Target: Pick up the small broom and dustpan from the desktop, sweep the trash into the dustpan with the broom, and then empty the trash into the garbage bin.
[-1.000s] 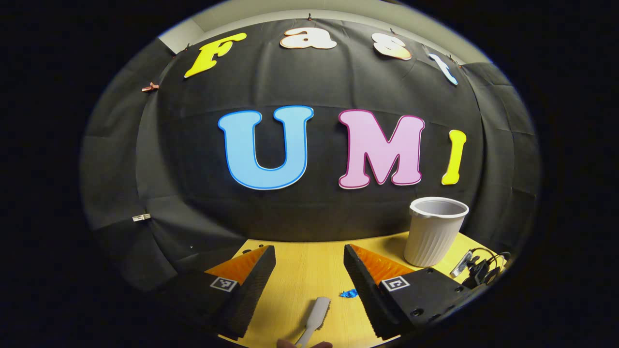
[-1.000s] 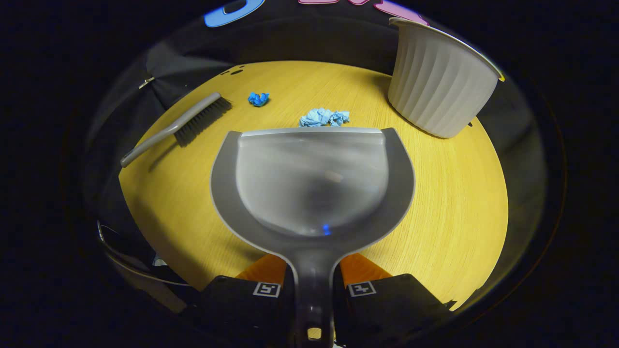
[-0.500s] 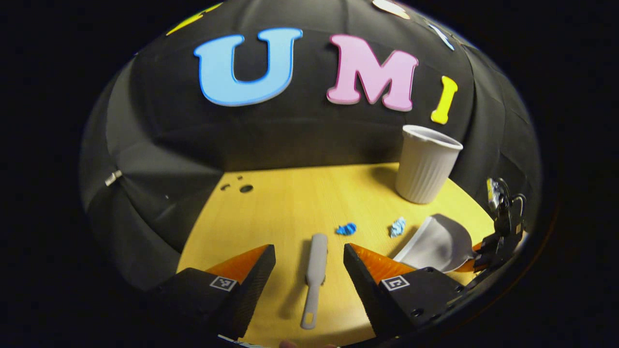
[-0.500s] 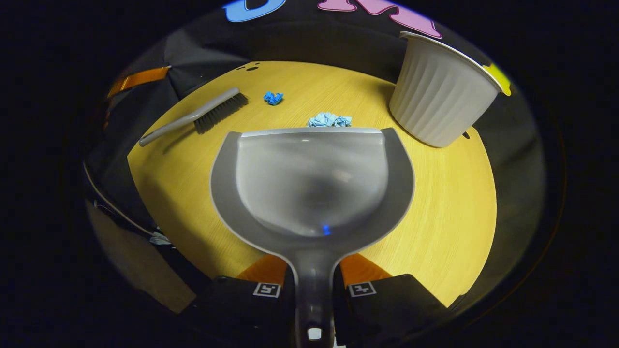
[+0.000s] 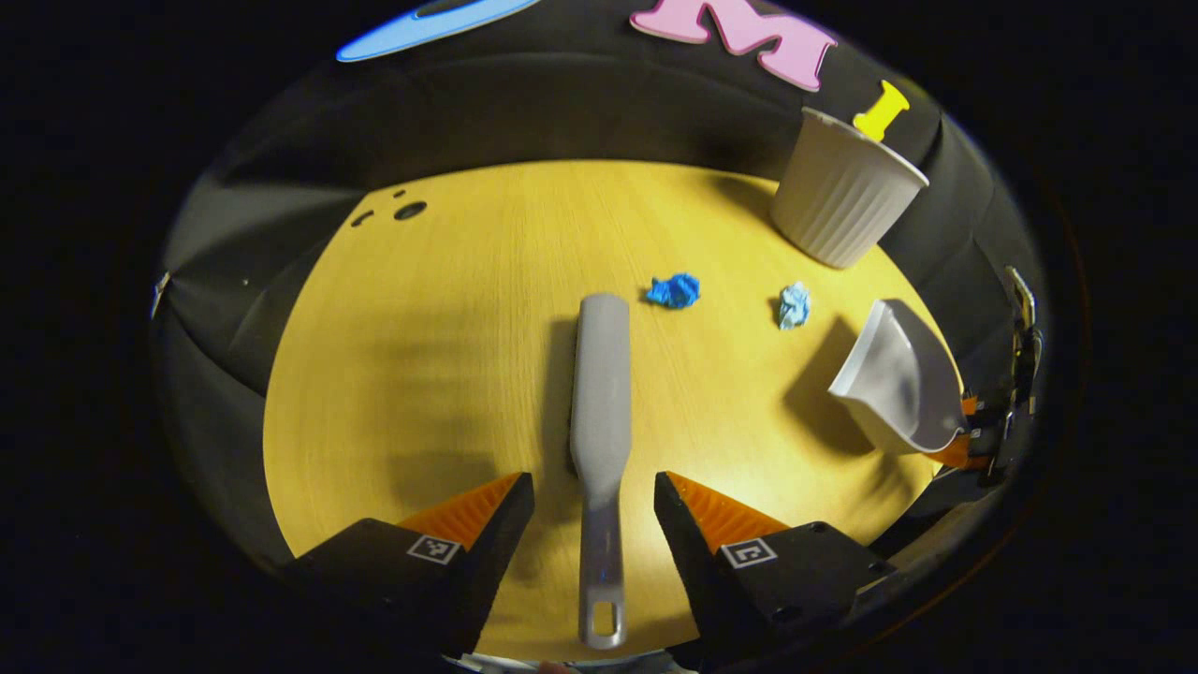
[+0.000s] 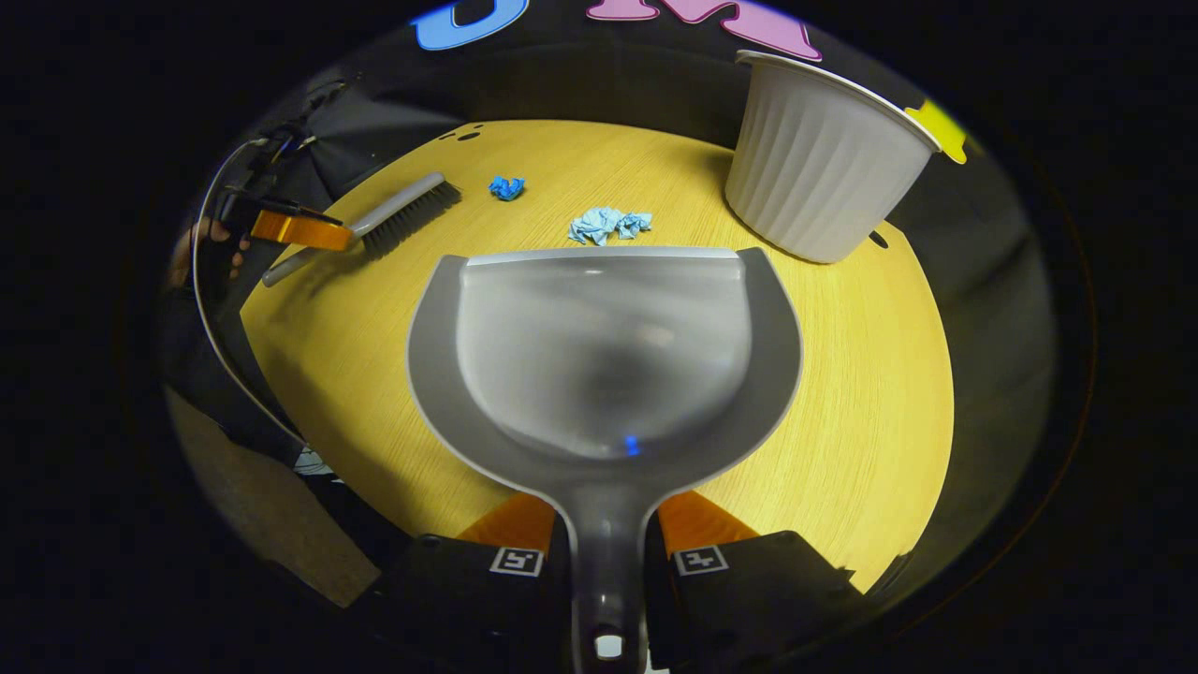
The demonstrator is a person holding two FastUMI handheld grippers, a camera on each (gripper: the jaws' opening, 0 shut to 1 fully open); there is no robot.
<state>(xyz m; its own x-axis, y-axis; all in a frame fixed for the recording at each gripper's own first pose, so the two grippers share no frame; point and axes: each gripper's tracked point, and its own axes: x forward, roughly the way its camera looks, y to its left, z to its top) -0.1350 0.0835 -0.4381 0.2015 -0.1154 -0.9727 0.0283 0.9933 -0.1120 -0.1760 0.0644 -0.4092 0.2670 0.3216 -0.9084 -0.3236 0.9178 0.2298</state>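
Note:
The grey broom [image 5: 599, 393] lies flat on the wooden table [image 5: 402, 374], its handle running back between the fingers of my left gripper [image 5: 591, 496], which stands open above it. My right gripper [image 6: 604, 520] is shut on the handle of the grey dustpan [image 6: 604, 356], held just above the table with its lip toward the trash. A dark blue paper wad [image 5: 674, 290] and a light blue one [image 5: 794, 305] lie beyond the broom head. The white ribbed bin [image 6: 819, 159] stands upright at the far right. In the right gripper view the broom [image 6: 402, 213] lies far left, with the left gripper's orange finger [image 6: 290, 229] over its handle.
Two small dark holes [image 5: 409, 210] mark the table's far left corner. Black cloth walls close in behind and beside the table. A hand [image 6: 201, 248] and cables show behind the left gripper. The dustpan [image 5: 898, 384] hangs at the table's right edge in the left gripper view.
My left gripper has tipped downward and come in over the broom, so the handle now lies between its open fingers. The right gripper keeps holding the dustpan, nearly still.

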